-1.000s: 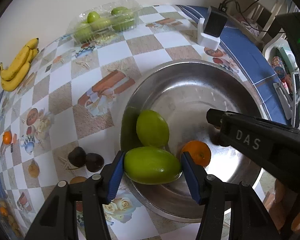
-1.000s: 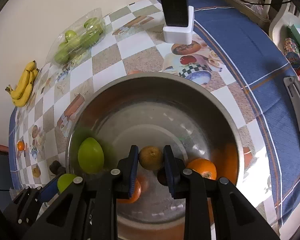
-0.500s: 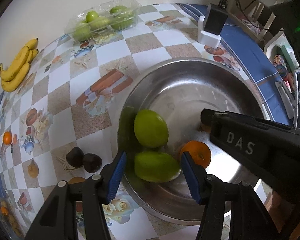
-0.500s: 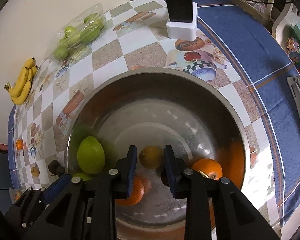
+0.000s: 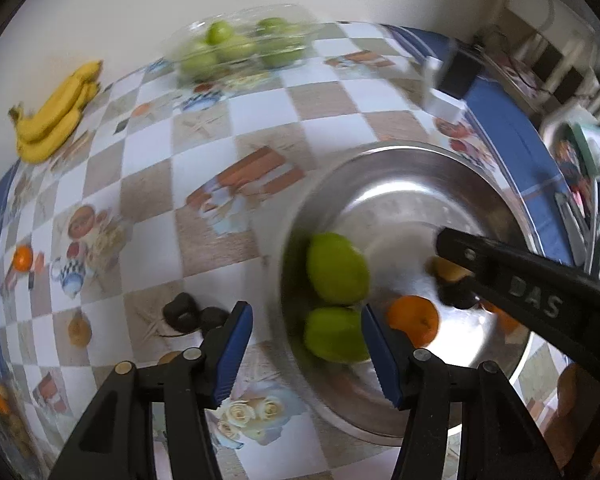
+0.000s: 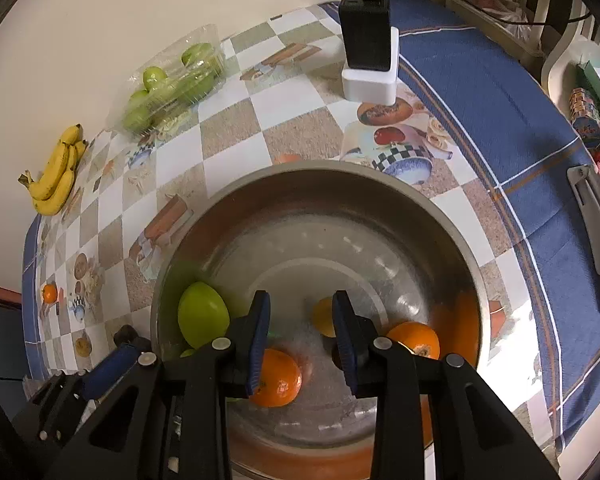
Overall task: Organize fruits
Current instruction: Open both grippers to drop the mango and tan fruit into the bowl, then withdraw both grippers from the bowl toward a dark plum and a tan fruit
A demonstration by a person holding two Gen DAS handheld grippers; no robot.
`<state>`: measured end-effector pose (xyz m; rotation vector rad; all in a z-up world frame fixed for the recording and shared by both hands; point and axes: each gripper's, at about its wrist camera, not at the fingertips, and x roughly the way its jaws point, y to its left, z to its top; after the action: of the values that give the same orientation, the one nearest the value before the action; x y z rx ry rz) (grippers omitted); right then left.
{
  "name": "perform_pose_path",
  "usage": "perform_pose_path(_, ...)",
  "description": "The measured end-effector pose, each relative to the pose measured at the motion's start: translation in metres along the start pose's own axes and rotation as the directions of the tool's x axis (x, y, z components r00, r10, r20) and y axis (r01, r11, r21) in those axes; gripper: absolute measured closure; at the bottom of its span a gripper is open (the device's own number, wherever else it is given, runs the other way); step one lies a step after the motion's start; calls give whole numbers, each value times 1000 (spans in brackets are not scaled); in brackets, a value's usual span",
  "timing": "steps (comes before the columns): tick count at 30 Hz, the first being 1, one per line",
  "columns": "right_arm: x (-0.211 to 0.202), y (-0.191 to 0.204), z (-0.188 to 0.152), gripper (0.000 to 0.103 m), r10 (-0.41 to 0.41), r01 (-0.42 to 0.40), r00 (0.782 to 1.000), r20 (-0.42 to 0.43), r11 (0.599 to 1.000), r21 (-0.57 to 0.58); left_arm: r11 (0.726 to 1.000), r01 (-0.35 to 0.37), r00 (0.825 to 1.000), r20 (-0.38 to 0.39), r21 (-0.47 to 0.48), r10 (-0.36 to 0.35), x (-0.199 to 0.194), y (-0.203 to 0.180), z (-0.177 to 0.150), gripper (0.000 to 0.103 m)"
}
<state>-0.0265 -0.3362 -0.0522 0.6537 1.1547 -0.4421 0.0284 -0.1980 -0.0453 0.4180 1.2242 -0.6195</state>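
both claws, left [image 5: 306, 350] and right [image 6: 300, 340], gape empty over smooth round fruit in the shiny steel bowl [image 6: 340, 184].

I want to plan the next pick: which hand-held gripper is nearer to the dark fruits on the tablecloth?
Left hand-held gripper: the dark fruits lie beside its finger. Right hangs over the bowl.

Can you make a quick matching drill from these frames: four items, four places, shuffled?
Items:
1. bananas
2. clear pack of green fruit
3. oranges
4. two dark fruits

Places:
A. inside the steel bowl
B. on the tablecloth just outside the bowl, by the left gripper
C. far end of the table, by the wall
D. far left table edge, by the wall

Pairs: 1-D, 2-C, 3-A, 4-B
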Motion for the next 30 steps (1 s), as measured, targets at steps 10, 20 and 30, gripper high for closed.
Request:
perform_pose_path(10,0,0,-2,70,-3,3,1000,-6,1000,-5,970,-29,999,11,-242,33,-3,69,0,42)
perform_pose_path(20,-8,12,-3,60,-9,9,1000,7,999,-41,917,-34,999,11,-397,42,-8,116,-9,31)
perform_pose_path(30,-2,21,-5,26,-78,77,997,-2,994,-75,899,-91,995,-12,-427,95,-6,128,-13,3)
